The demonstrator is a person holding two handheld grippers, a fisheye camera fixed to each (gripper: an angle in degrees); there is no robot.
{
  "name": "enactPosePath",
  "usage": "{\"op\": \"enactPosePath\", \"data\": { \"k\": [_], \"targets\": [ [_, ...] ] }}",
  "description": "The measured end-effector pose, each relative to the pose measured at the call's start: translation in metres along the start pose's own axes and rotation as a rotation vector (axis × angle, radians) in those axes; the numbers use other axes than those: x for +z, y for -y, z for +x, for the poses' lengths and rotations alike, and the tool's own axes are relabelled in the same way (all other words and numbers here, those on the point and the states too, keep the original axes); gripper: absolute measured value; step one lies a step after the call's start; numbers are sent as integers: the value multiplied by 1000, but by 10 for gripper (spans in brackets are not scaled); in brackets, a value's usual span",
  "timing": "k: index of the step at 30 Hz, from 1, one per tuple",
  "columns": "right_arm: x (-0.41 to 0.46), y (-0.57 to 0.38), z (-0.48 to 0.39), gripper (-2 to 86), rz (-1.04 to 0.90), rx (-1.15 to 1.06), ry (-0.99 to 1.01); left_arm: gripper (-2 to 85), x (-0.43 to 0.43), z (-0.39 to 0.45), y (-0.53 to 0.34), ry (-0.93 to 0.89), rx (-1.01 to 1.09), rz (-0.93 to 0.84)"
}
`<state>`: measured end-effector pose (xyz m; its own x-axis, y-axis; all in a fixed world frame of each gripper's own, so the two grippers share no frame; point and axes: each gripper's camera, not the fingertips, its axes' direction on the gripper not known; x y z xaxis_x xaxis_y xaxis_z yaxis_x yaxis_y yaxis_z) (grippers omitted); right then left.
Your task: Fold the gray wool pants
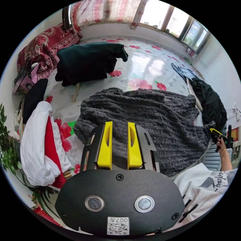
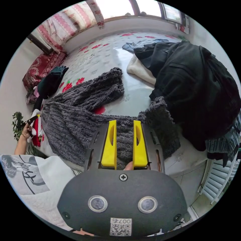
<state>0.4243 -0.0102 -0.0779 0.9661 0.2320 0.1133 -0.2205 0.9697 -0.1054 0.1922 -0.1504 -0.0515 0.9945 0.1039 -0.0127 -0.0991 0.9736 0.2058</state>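
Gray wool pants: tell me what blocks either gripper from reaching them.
Nothing visible. The gray wool pants lie spread on the floral surface, directly beneath the open left gripper and right gripper. The black clothes pile sits beside them.

Home bedroom | glossy flower-printed platform (image 1: 150,62) stretching beneath a sunlit window (image 1: 175,22) | pink patterned curtain (image 1: 105,10) hanging above | red bedding (image 1: 45,47) sitting folded in a corner | clothes lying in heaps | houseplant (image 1: 7,148) growing alongside

Dark green folded garment (image 1: 87,62) near the floral-sheeted bed's (image 1: 145,62) far edge, black jacket pile (image 2: 195,93) at its right edge, white-and-red cloth bundle (image 1: 42,148) at its left edge
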Motion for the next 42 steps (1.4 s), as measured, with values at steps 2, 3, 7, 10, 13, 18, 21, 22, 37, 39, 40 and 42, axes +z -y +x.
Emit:
{"op": "enactPosePath", "data": {
  "k": [2,3,7,10,13,18,21,22,37,39,40,42],
  "targets": [
    [18,25,-1,71,-60,-4,-27,103,8,-4,33,16,-2,13],
    [30,40,-2,73,-91,-9,-32,106,11,-4,41,21,1,12],
    [78,68,-11,75,-242,-44,-73,119,57,4,81,71,53,-96],
    [89,72,-33,63,-186,-105,-141,105,129,11,81,175,77,-320],
    [92,79,-43,28,-223,-132,-132,78,127,15,78,169,84,-244],
    [51,101,-50,1,-76,-125,-103,29,88,-17,90,90,22,-166],
    [-26,109,-61,-1,172,-148,-68,13,6,-44,93,0,-37,59],
    [-42,108,-64,-1,219,-160,-66,9,-35,-53,88,-30,-55,172],
    [-112,-117,-110,-3,413,-288,-94,7,-193,-160,-256,-7,-251,350],
    [-32,-142,-100,-3,138,-132,118,-1,-147,-181,-300,60,-349,140],
    [-14,-149,-98,-3,85,-100,162,-5,-123,-197,-329,137,-456,36],
    [28,-173,-99,-3,7,-37,281,-8,-103,-219,-365,160,-555,-51]
  ]
}}
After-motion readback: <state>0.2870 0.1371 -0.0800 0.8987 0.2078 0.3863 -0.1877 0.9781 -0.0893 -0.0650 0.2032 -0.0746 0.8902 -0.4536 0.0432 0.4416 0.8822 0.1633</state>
